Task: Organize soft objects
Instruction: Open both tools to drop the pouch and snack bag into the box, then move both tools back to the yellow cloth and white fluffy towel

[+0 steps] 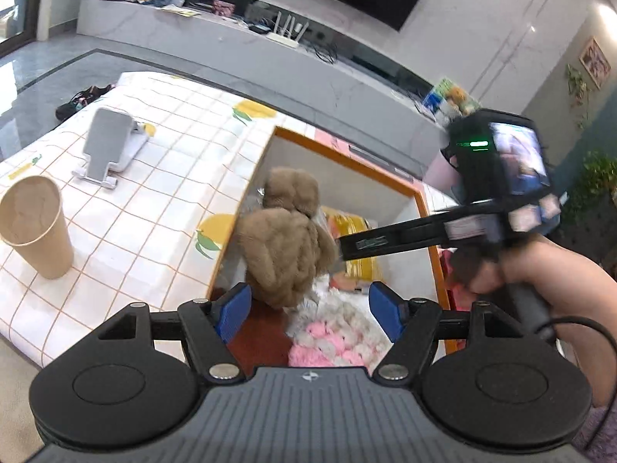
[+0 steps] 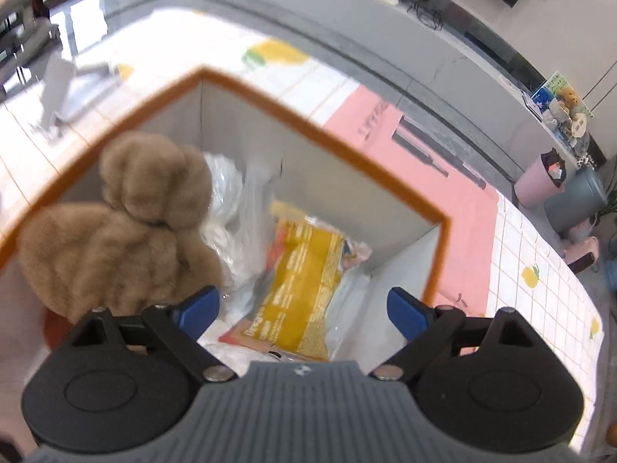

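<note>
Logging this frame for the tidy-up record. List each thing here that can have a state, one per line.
left gripper: open, empty, above the box
right gripper: open, empty, over the box
storage box: open-topped, partly filled
brown plush toy: inside the box, leaning at its edge
yellow packet: lying in the box, sealed
pink and white fluffy item: lying in the box
paper cup: upright on the table
phone stand: unfolded, holding nothing

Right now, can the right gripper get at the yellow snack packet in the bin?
Probably yes. The right gripper is open above the orange-rimmed bin, and the yellow snack packet lies uncovered ahead of its fingers. The brown plush toy sits off to the left.
</note>
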Motion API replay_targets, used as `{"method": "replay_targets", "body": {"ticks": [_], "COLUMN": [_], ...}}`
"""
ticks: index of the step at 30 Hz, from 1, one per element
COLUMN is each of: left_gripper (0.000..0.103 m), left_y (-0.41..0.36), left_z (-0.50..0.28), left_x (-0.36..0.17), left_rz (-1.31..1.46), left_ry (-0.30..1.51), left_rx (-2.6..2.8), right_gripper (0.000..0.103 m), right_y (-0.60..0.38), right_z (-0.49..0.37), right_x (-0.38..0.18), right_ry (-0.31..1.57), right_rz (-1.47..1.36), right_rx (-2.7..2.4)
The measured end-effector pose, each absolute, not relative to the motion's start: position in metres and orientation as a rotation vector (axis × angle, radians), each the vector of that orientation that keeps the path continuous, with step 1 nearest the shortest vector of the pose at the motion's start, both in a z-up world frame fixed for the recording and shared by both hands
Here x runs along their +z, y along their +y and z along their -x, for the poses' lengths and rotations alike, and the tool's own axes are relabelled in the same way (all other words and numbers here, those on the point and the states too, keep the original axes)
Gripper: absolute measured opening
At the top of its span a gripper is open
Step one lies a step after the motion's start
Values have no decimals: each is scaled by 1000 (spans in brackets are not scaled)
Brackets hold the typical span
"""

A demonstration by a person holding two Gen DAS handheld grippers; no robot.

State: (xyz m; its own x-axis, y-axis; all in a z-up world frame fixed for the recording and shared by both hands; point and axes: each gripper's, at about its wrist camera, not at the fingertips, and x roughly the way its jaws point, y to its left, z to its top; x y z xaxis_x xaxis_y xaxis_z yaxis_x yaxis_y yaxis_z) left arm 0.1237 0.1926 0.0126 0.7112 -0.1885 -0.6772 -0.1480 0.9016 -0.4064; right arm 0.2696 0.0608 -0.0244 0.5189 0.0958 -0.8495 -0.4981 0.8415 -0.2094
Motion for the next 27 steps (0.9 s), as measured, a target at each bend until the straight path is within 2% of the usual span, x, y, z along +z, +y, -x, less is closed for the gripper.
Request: {"method": "replay_targets", "body": {"ticks": [7, 14, 27], "left_gripper": [83, 83, 83], "left_y": [185, 165, 117], "left_z": [-121, -112, -97], "left_x": [16, 35, 53], "left_rz": [367, 288, 167], "left_ry": [770, 702, 639], "left_rx": [34, 58, -5], "right_gripper": [94, 94, 94], "right_y": [22, -9, -72], "right_z": [-228, -199, -140], "right_x": [31, 57, 54], "right_ry": [828, 778, 712], "right_rz": [266, 227, 240], "right_rx": [413, 391, 325]}}
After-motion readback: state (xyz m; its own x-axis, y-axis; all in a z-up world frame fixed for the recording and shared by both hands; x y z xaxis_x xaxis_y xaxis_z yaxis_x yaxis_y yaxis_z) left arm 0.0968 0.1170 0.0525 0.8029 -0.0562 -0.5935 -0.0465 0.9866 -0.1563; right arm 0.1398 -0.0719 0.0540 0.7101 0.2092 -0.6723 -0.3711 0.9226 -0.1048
